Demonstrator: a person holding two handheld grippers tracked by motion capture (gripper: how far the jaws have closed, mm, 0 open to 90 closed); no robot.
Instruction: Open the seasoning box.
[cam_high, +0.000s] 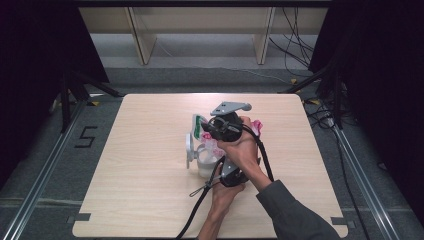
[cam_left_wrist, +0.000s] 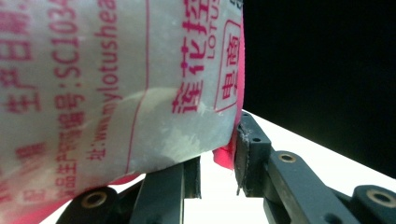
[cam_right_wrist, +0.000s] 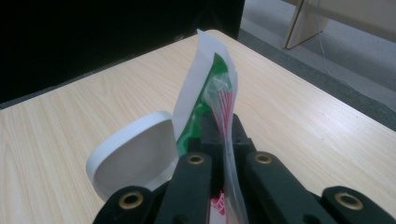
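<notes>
- The right gripper (cam_right_wrist: 219, 140) is clenched on the top edge of a thin plastic packet (cam_right_wrist: 205, 93), white and green with red print. The packet stands up between the closed jaws in the right gripper view.
- The left gripper (cam_left_wrist: 217, 175) has its jaws parted, with a visible gap. The pouch's lower corner (cam_left_wrist: 224, 154), translucent with a pink edge, sits between them, against the right-hand jaw. No firm pinch is evident (contact on the left-hand jaw cannot be confirmed).
- In the high view both hands work at the middle of the table (cam_high: 140, 190), the right hand (cam_high: 239, 145) above the left hand (cam_high: 225, 192). The packet hangs over a white cup (cam_high: 206, 162), its round white lid (cam_high: 189, 148) standing just beside it.
- Judgement: the step in hand looks like gripping the packet at two points to tear or open it above the cup.
- Recommendation: close the left jaws fully on the corner before pulling, keep the top hold firm, and keep the packet over the cup mouth so any contents fall inside.
- Risk: the smooth film may slip from a shallow grip.
</notes>
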